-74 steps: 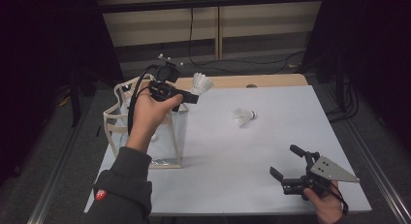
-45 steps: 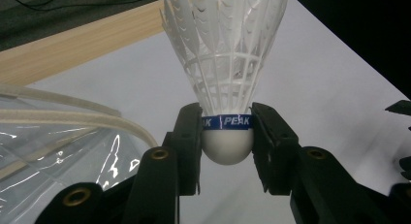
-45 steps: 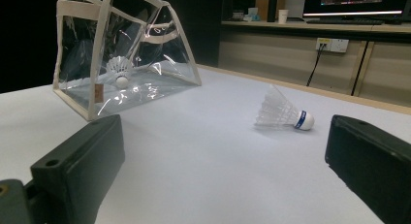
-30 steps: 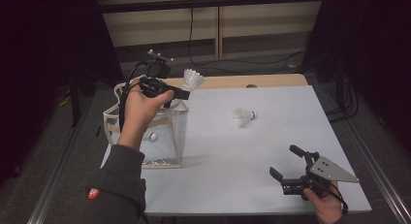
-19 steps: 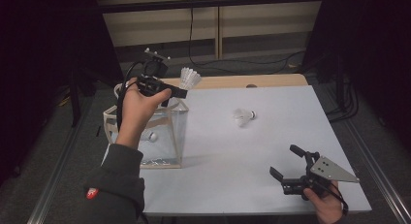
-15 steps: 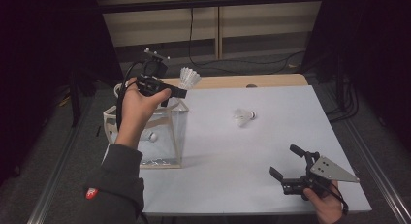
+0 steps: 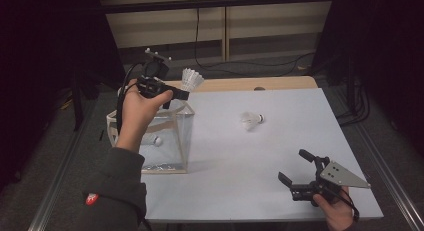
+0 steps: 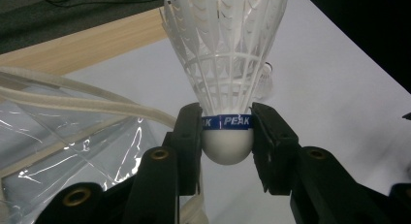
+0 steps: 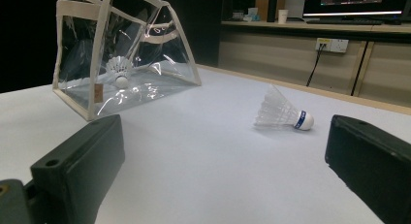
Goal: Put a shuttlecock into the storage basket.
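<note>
Above the far left corner of the table (image 7: 300, 121), the left gripper (image 8: 227, 136) holds a shuttlecock (image 8: 228, 54) by its cork base, the jaws closed on it from both sides at the blue band (the feathers point away from the hand). In the high view this gripper (image 7: 175, 95) hangs over the top of a clear bag (image 7: 167, 141) with cream edging, which stands at the table's left edge. A second shuttlecock (image 7: 154, 140) lies inside that bag. A third shuttlecock (image 7: 251, 119) lies on its side on the bare table, nearer the far edge, well apart from the bag. Near the near right corner, the right gripper (image 7: 295, 167) rests low with its jaws wide apart and nothing between them.
</note>
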Demonstrator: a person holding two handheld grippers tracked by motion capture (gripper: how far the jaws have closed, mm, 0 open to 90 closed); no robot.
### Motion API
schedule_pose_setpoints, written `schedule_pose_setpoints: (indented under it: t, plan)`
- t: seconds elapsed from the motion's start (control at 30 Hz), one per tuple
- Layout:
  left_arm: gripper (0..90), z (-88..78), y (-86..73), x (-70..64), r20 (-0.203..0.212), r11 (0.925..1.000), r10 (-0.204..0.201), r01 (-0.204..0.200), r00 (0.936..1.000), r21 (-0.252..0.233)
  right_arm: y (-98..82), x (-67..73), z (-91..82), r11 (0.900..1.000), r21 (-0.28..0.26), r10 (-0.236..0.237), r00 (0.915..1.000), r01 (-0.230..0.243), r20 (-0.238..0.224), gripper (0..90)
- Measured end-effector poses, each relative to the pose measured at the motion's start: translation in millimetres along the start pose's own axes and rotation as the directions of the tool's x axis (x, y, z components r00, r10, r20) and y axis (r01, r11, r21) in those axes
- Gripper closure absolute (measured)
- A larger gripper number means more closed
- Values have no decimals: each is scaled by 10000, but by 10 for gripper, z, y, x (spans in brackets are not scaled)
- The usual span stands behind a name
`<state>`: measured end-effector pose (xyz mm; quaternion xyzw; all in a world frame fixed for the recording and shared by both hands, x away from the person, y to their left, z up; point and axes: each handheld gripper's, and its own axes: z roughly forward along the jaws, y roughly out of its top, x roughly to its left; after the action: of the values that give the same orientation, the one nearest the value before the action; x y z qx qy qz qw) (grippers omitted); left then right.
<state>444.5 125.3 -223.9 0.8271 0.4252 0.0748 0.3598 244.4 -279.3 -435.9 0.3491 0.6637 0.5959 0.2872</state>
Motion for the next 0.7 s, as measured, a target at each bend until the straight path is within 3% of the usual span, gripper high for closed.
schedule_pose_setpoints:
  t: [0.7]
  plan:
    - [657, -92, -1, 104, -241, 9995, -304, 301, 9992, -130, -3, -1, 3, 10000, -31, 14, 10000, -14, -24, 3]
